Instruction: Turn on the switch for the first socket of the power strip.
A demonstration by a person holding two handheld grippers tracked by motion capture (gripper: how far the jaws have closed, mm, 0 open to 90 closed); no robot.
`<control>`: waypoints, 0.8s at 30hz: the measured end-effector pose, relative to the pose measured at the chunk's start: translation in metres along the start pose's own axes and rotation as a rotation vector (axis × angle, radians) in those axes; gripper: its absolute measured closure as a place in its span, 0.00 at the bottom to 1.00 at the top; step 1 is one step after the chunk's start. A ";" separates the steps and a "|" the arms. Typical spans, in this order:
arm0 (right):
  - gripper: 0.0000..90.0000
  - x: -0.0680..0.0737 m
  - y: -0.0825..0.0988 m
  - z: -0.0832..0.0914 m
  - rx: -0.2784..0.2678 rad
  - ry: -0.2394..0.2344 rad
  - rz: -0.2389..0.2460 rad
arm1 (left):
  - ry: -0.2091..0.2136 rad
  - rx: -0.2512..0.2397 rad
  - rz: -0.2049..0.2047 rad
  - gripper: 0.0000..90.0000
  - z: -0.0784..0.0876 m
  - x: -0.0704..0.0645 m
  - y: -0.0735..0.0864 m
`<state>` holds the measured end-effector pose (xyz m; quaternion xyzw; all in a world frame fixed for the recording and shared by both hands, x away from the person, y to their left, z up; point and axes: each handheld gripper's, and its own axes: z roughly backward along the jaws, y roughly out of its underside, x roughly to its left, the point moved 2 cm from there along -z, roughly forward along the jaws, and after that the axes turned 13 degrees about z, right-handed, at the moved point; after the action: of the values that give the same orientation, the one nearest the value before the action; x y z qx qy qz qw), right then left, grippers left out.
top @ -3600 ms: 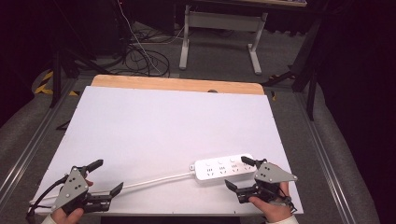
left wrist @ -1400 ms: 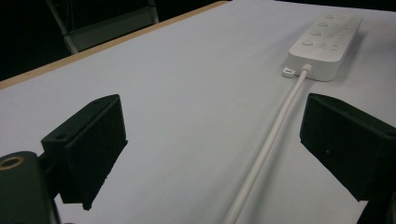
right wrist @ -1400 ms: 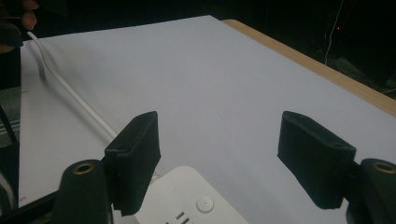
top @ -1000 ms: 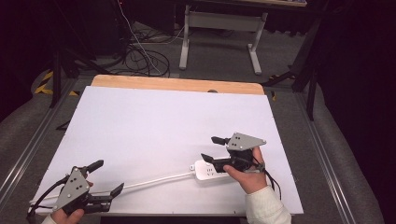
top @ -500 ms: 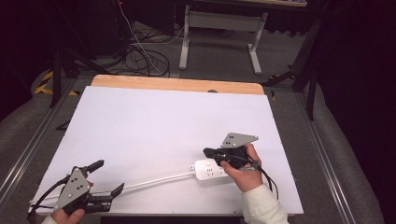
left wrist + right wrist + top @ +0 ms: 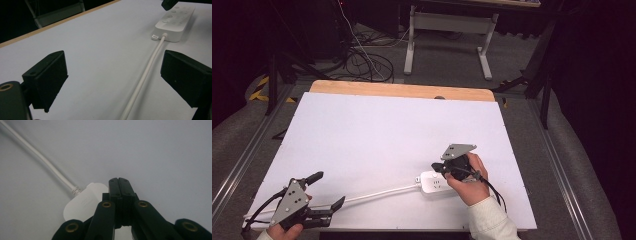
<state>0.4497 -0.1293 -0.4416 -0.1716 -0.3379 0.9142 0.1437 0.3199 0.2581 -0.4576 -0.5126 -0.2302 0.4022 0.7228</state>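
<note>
The white power strip (image 6: pixel 435 182) lies lower right of centre on the table (image 6: pixel 377 130). The right gripper (image 6: pixel 438 167), jaws together and empty, hovers over it and could nudge it askew. The left gripper (image 6: pixel 329 190) gapes wide astride the cord (image 6: pixel 146 75).

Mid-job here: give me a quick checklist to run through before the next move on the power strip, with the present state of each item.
1. Right gripper jaws shut together, nothing between them: ok.
2. Right gripper's tip over the power strip at its cord end: ok; whether it presses on the top, cannot tell.
3. Left gripper jaws open: ok.
4. White cord runs between the left jaws without touching them: ok.
5. Power strip lies flat on the white table, well in from the edges: ok.
6. State of the strip's switch: cannot tell, too small to read.
</note>
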 end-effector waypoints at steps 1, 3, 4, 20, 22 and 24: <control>1.00 0.000 0.001 -0.002 0.005 -0.008 -0.004 | -0.001 0.000 0.000 0.09 0.000 0.000 0.000; 1.00 -0.001 0.001 -0.004 0.015 -0.015 -0.011 | -0.002 0.000 -0.001 0.09 0.000 0.000 0.000; 1.00 -0.002 0.002 -0.005 0.021 -0.018 -0.012 | -0.002 0.000 -0.001 0.09 0.000 0.000 0.000; 1.00 -0.001 0.005 -0.014 0.093 -0.059 -0.021 | -0.004 0.002 -0.011 0.09 0.000 0.000 0.000; 1.00 0.000 0.005 -0.015 0.096 -0.056 -0.016 | -0.004 0.003 -0.011 0.09 0.000 0.000 0.000; 1.00 0.001 0.004 -0.015 0.101 -0.057 -0.010 | -0.004 0.004 -0.011 0.09 0.000 0.000 0.000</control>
<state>0.4537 -0.1236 -0.4554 -0.1365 -0.2963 0.9338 0.1471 0.3200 0.2576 -0.4578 -0.5093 -0.2336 0.3994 0.7256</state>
